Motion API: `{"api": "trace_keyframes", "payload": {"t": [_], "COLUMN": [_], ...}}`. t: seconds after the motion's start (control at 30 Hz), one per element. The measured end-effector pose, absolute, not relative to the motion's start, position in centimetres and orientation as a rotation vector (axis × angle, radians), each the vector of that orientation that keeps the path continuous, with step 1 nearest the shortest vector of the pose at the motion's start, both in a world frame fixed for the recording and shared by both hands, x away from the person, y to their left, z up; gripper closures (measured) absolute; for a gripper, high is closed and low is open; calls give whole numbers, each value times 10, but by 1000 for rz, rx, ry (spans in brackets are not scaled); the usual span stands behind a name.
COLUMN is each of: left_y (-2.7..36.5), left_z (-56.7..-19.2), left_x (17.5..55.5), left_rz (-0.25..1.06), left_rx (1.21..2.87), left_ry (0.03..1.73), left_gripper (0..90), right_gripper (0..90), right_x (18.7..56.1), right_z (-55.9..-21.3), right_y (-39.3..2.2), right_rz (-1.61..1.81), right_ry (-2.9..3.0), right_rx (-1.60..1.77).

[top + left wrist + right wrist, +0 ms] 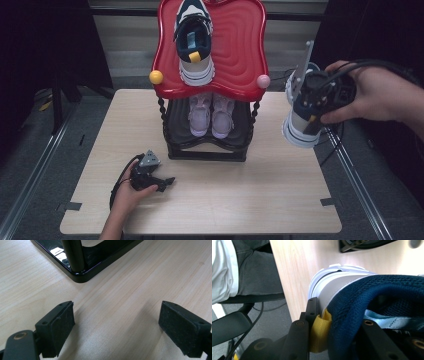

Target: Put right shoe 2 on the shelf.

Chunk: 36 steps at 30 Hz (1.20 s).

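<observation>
Sneaker (301, 122) in navy, white and grey hung in the air off the right edge of the worktop (200, 210), heel end toward the camera in the high view, clamped at its heel collar by the right gripper (320, 95). In the right gripper view one black jaw pressed outside the heel by the yellow pull tab (319, 333), the other sat inside the navy collar. A person's right hand (372, 95) held that gripper well above the worktop. The matching sneaker (194, 42) lay on the red top tray (240, 60) of the shoe rack at the far middle, and a pair of pale pink shoes (211, 115) sat on the black lower shelf (175, 125). The left gripper (150, 177) rested near the left on the worktop, close to the rack's black base (80, 277), its jaws wide apart with nothing between them.
</observation>
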<state>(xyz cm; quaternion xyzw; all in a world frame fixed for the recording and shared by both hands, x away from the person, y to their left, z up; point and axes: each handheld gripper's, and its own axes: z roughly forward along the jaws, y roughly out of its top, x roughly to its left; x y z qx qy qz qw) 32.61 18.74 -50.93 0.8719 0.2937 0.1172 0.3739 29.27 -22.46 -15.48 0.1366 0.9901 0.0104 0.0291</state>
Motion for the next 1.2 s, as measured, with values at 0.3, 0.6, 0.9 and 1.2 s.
{"api": "trace_keyframes", "payload": {"t": [0.3,0.6,0.9,1.2], "left_y": [187,187,187,187], "left_z": [-509,-509,-510,-510], "left_x": [326,326,326,326], "left_rz": [300,298,301,293], "left_rx": [2231,2229,2223,2221], "left_ry": [754,755,758,763], "left_gripper": [127,127,126,125], "right_gripper": [720,722,721,720], "right_x": [294,303,321,347], "right_z": [-94,-61,-61,-75], "right_y": [-206,-167,-127,-108], "right_rz": [26,14,0,-13], "right_ry": [2932,2840,2794,2775], "right_rx": [385,291,192,155]}}
